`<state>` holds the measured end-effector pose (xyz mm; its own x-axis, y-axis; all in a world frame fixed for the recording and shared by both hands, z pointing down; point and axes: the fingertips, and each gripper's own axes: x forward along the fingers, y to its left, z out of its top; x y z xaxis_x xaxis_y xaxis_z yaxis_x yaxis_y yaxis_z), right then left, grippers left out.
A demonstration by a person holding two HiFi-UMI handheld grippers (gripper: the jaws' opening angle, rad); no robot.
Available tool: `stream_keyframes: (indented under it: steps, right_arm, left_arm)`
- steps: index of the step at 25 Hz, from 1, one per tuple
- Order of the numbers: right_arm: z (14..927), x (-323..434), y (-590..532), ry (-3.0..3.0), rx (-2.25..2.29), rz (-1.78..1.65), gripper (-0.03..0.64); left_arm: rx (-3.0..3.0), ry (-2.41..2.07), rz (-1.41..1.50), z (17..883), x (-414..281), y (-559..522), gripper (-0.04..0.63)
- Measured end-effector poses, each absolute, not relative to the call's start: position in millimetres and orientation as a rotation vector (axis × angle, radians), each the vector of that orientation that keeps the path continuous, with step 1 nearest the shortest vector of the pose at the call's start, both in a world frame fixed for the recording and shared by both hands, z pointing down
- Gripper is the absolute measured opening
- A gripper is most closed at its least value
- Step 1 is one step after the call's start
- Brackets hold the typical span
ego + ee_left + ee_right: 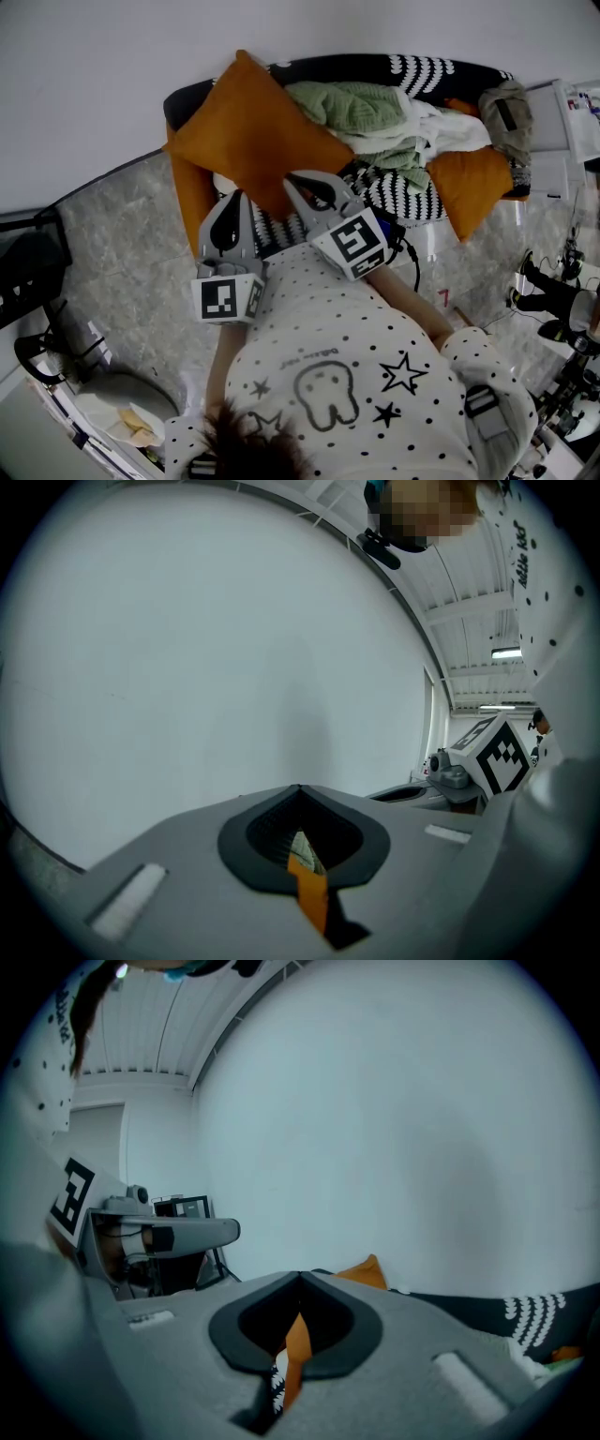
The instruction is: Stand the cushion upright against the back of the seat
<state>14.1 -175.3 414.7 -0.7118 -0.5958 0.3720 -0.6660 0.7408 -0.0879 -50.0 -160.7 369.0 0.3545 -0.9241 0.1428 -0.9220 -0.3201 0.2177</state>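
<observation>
The cushion [248, 131] is orange, the seat [427, 70] black with white markings, the clothes [352, 103] green and white, the shirt [347, 375] white with black dots and stars

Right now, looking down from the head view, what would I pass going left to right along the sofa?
Large orange cushion → green clothes → smaller orange cushion

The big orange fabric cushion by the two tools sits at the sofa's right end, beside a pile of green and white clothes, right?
No: the head view shows the big orange fabric cushion at the left end of the black patterned sofa, beside the pile of green and white clothes.
</observation>
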Motion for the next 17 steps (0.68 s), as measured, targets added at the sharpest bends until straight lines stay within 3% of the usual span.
stream_keyframes:
  steps: [17]
  right_arm:
    - [414.5,14.8,-175.1,-2.625,0.982,0.314,0.0]
  left_arm:
    - [2.347,-1.648,-0.024,369.8,-51.9,-161.1,0.002]
